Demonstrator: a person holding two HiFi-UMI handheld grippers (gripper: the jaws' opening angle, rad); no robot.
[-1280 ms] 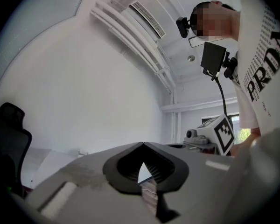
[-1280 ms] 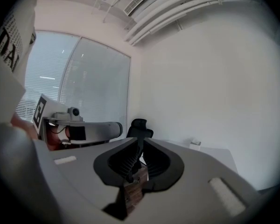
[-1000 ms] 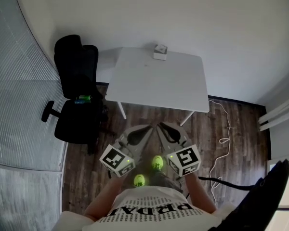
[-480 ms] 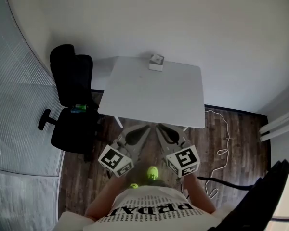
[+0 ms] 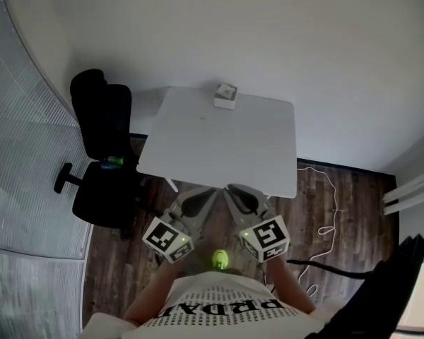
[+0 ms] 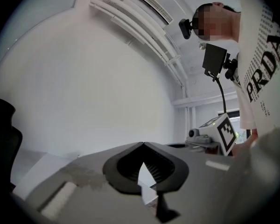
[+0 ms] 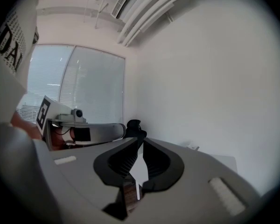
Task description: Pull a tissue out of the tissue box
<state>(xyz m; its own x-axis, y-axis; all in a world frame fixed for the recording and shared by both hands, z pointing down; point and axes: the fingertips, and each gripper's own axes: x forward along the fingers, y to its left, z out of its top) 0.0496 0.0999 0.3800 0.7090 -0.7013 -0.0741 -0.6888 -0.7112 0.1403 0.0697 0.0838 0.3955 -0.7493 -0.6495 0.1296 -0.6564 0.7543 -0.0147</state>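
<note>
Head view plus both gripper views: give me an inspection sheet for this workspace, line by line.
Surface: white table, only the box seen on it.
Job's things: tissue box at the table's far edge by the wall, untouched.
Clutter: small green item on the black office chair left of the table.
Grippers: left gripper jaw tips together, empty; right gripper jaws a slit apart, empty; both held before the table's near edge.
Cables: white cable and black cable on the floor at right.
Surroundings: wooden floor, white wall, blinds at left.
</note>
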